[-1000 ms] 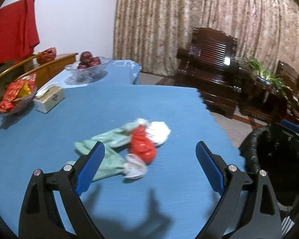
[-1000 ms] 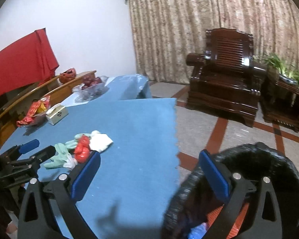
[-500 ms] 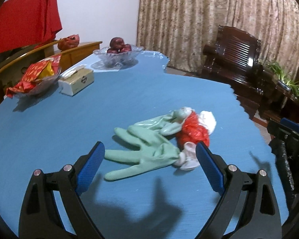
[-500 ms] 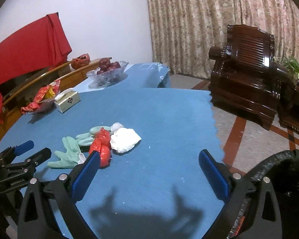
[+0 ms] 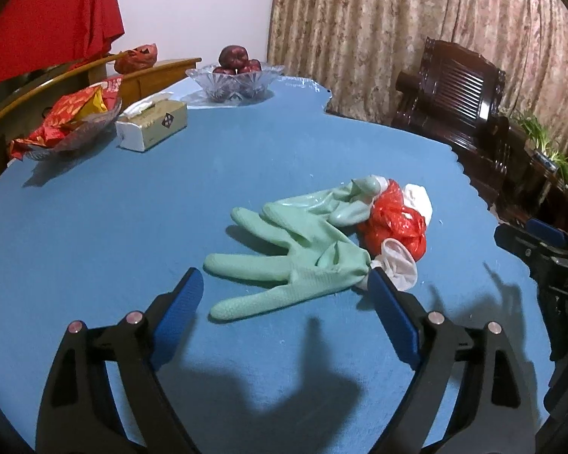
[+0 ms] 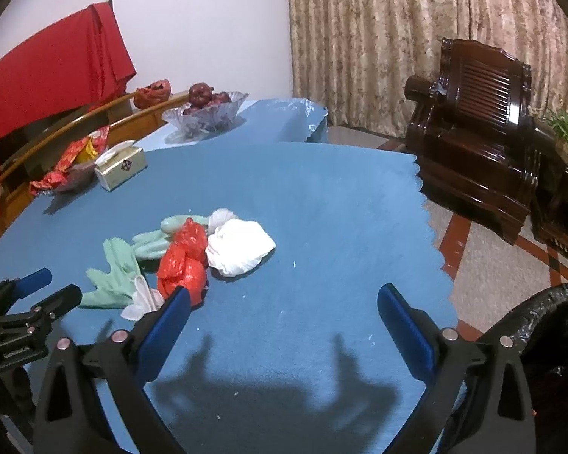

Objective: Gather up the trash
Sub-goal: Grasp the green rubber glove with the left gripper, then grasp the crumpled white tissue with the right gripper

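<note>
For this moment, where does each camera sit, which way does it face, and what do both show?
Left wrist: on the left gripper, angled down at the pale green rubber gloves; its closing jaws are empty.
Right wrist: on the right gripper, facing the white crumpled tissue; the left gripper sits at lower left.
Shared: the crumpled red plastic bag on the blue tablecloth.

Table cover [image 5: 94,227]: matt blue cloth, fine weave. Green gloves [image 5: 295,253]: rubbery, slightly shiny, textured palm. Red bag [image 5: 397,223]: crinkled glossy plastic. White wad [image 6: 240,247]: soft, matt, paper or cloth, cannot tell. Fruit bowl [image 5: 234,79]: cut glass. Armchair [image 6: 473,143]: dark polished wood. Left gripper [image 5: 284,289] pads: matt blue, black plastic arms.
</note>
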Tool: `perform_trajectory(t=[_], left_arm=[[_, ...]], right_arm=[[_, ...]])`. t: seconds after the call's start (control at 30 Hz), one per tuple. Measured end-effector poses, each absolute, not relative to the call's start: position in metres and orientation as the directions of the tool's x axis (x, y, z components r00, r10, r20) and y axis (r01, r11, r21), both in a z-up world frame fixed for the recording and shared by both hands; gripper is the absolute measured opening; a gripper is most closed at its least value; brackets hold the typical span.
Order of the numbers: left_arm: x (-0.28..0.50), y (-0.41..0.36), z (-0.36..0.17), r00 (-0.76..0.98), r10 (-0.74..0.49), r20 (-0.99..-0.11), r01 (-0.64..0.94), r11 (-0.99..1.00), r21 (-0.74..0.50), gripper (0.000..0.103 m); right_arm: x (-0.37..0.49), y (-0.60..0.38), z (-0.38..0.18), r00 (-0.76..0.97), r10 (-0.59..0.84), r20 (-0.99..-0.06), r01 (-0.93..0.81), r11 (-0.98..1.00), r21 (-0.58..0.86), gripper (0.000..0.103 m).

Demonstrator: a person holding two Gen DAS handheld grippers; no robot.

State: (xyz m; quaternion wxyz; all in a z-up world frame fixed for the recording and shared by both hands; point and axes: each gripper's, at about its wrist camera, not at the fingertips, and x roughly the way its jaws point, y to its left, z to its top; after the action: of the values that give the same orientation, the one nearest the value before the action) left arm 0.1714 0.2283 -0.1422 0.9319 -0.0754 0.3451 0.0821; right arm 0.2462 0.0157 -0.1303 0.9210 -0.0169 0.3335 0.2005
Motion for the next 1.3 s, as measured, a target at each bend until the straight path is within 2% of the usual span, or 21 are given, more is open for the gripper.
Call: perform_trajectory(t=[0.27,0.47,0.63,0.7,0.83,1.03,1.13,1.3], left_arm=[[0.192,0.231,-0.156,0.720,0.081,-0.689,-0.217,0.970,-0.112,0.086],[0.212,0.231,-0.167,0.693,0.088,-0.716,-0.215,0.973,-0.088,0.086],[0.216,0.237,-0.177,0.671,0.052,-0.740,-0.232,0.962,-0.142,0.084],[0.216,0.239,-0.179,0.670,0.026,-0.742,-0.225,0.960,-0.169,0.077],[0.216,0.231,-0.178,0.687,-0.030,-0.726,-0.158,0.969,-0.190,0.046],[0.216,0.221,-0.175,0.703,-0.049,-0.710,-0.120,0.975,-0.187,0.021],[0.214,0.220,-0.173,0.710,-0.045,-0.703,-0.123,0.975,-0.187,0.012],[0.207,0.224,-0.168,0.724,-0.043,-0.688,-0.139,0.968,-0.207,0.010]], right_arm=[[0.249,0.017,-0.136,0.692,0.356,-0.628,-0.389,0.917,0.092,0.096],[0.252,0.017,-0.137,0.692,0.358,-0.627,-0.393,0.915,0.089,0.096],[0.258,0.021,-0.140,0.686,0.359,-0.632,-0.399,0.913,0.086,0.096],[0.261,0.024,-0.140,0.684,0.363,-0.632,-0.406,0.910,0.083,0.096],[0.270,0.034,-0.138,0.685,0.377,-0.623,-0.423,0.903,0.081,0.096],[0.290,0.050,-0.143,0.665,0.390,-0.638,-0.429,0.897,0.101,0.092],[0.300,0.058,-0.149,0.653,0.383,-0.654,-0.427,0.898,0.100,0.090],[0.313,0.067,-0.160,0.625,0.384,-0.679,-0.431,0.895,0.110,0.087]])
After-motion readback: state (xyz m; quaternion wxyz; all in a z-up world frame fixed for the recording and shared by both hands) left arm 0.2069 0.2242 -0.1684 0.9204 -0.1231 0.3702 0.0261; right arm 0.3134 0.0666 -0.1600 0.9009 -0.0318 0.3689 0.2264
